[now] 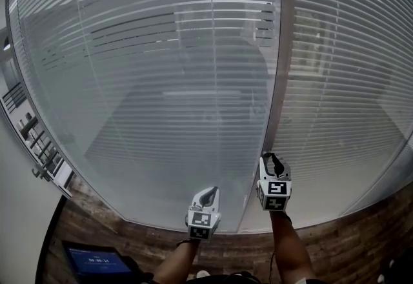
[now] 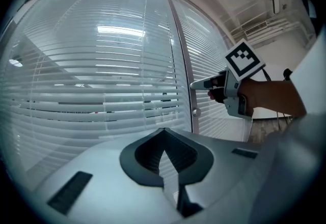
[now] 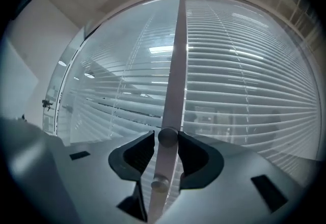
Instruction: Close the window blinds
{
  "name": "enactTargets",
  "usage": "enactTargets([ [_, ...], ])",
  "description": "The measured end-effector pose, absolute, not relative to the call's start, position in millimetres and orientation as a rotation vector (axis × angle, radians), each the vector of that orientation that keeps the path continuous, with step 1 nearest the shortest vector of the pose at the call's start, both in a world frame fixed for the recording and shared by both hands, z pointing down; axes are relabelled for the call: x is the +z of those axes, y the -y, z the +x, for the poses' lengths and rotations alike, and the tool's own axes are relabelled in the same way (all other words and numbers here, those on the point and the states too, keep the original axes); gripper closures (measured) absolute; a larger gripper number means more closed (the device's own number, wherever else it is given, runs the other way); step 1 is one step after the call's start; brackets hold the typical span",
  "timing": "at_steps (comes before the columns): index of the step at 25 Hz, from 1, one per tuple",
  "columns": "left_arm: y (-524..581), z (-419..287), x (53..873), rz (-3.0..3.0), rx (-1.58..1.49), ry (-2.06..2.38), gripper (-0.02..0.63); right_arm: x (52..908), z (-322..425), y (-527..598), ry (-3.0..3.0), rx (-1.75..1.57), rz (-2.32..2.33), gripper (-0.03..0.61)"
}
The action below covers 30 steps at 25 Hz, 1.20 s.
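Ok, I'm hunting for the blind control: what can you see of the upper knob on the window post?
The knob is a small round grey button, metal-looking, sticking out from the pale upright post. A second knob sits below it on the same post. The right hand-held gripper has its jaws close either side, seemingly not pinching it.
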<state>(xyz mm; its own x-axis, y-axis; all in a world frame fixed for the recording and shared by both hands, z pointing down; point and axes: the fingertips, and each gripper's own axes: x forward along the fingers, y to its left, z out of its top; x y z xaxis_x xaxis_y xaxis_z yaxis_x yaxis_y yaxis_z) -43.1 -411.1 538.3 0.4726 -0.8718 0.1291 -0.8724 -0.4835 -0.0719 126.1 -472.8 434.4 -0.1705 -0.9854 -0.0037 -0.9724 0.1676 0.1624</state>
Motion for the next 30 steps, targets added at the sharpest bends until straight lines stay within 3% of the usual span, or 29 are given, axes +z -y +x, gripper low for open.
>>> enactTargets([
  [10,407.9,-44.6,539.3,2.668,0.223,1.594,0.614,432.9,132.4,474.8,2.243,-0.222,2.002,0.456],
  [22,407.8,-47.2,542.6,2.673,0.207,1.596,0.614,441.4,119.7,479.3,1.728,-0.884,1.482,0.456],
  [30,409.8,-47.6,540.8,2.687,0.211,1.612,0.614,447.8,116.3,480.4,1.401,-1.141,1.228,0.456],
])
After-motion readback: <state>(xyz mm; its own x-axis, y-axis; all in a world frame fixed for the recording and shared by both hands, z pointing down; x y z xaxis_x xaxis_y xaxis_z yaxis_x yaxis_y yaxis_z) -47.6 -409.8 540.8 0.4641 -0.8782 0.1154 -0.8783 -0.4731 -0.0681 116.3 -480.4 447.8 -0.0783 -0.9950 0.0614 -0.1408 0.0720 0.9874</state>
